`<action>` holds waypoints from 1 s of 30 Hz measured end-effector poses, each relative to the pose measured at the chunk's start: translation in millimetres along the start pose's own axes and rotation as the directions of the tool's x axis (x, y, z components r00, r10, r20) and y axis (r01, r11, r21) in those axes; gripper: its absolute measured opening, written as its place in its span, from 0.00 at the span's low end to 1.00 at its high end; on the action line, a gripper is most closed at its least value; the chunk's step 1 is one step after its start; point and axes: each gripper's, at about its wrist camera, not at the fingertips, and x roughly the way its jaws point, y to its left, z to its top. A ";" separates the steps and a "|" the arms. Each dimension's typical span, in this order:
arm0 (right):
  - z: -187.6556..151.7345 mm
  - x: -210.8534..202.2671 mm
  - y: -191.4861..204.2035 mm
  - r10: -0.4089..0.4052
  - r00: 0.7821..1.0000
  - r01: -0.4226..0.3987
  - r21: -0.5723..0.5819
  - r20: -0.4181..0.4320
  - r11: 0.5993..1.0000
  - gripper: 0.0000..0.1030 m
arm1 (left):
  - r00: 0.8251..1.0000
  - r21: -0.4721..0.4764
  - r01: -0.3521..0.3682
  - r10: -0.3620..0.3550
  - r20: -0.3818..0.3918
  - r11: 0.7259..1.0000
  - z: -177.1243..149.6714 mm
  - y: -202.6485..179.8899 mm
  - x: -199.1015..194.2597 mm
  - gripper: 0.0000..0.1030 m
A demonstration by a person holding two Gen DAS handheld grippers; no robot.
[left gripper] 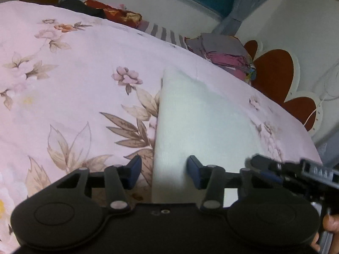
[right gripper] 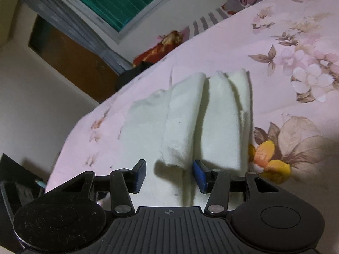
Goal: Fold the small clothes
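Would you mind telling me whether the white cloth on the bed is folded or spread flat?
Folded: the white cloth lies on the bedsheet in several long, overlapping layers with raised creases.

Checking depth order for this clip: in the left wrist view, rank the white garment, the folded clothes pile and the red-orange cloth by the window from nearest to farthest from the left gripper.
1. White garment: right between the open fingers of the left gripper.
2. Folded clothes pile: far bed edge, to the right.
3. Red-orange cloth: farthest, at the back left under the window.
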 end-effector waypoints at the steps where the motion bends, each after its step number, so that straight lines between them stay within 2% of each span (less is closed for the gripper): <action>1: 2.5 3.8 1.3 -0.011 1.000 0.011 -0.014 0.003 1.000 0.48 | 1.000 0.007 0.003 -0.003 0.006 1.000 -0.8 0.6 -0.5 0.45; 4: 0.6 13.4 4.9 -0.042 0.999 0.042 -0.042 0.006 0.998 0.48 | 0.998 0.009 0.006 -0.006 0.057 1.000 3.3 -0.4 -9.7 0.45; 6: 0.0 16.2 6.7 -0.051 0.999 0.051 -0.049 0.011 0.997 0.47 | 0.998 -0.002 0.001 -0.001 0.063 1.000 11.6 2.8 -8.8 0.45; 7: -0.1 18.4 7.6 -0.058 0.998 0.058 -0.056 0.012 0.997 0.41 | 0.998 -0.005 0.005 -0.004 0.057 1.000 16.0 4.1 -7.4 0.45; 8: 0.5 22.1 8.0 -0.074 0.997 0.074 -0.066 0.010 0.995 0.28 | 0.999 -0.001 0.006 -0.006 0.054 1.000 19.2 5.2 -5.3 0.45; 9: 0.7 24.4 6.9 -0.084 0.996 0.084 -0.067 0.004 0.994 0.20 | 0.999 0.005 0.008 -0.009 0.053 1.000 21.2 5.4 -3.5 0.45; 11: 2.5 26.6 6.3 -0.077 0.997 0.077 -0.058 0.002 0.995 0.16 | 0.999 0.017 0.020 -0.021 0.040 1.000 24.1 2.4 2.5 0.45; 14: 4.0 25.2 16.7 -0.095 0.995 0.095 -0.106 0.009 0.990 0.14 | 0.999 0.032 0.025 -0.026 0.031 0.999 25.7 -5.3 3.9 0.45; 17: 6.7 3.2 24.5 -0.080 0.996 0.085 -0.125 0.047 0.989 0.14 | 0.999 0.057 0.038 -0.039 0.015 0.998 22.2 -24.1 -1.5 0.45; 20: 2.8 -16.0 13.7 -0.153 0.986 0.162 -0.154 0.065 0.975 0.14 | 0.999 0.121 0.047 -0.046 -0.006 0.992 12.7 -48.5 -0.4 0.45; 22: 2.1 -10.9 -8.5 -0.184 0.983 0.186 -0.105 0.031 0.977 0.14 | 0.998 0.126 0.050 -0.047 -0.031 0.991 6.6 -54.6 8.7 0.45; 24: 3.3 -9.3 -19.2 -0.147 0.989 0.148 -0.060 0.023 0.987 0.14 | 0.998 0.116 0.045 -0.039 -0.051 0.992 4.3 -54.2 14.1 0.45; 26: 2.8 -9.1 -15.5 -0.153 0.988 0.154 -0.088 0.023 0.984 0.14 | 0.998 0.108 0.052 -0.048 -0.041 0.993 7.5 -51.9 9.7 0.45; 29: 1.7 -12.1 -19.4 -0.141 0.990 0.141 -0.073 0.015 0.987 0.13 | 0.997 0.123 0.063 -0.067 0.033 0.990 14.6 -50.6 -3.0 0.45; 30: 3.1 -12.5 -20.3 -0.137 0.990 0.138 -0.069 0.013 0.988 0.13 | 0.999 0.149 0.033 -0.038 0.033 0.988 17.1 -53.6 -1.1 0.46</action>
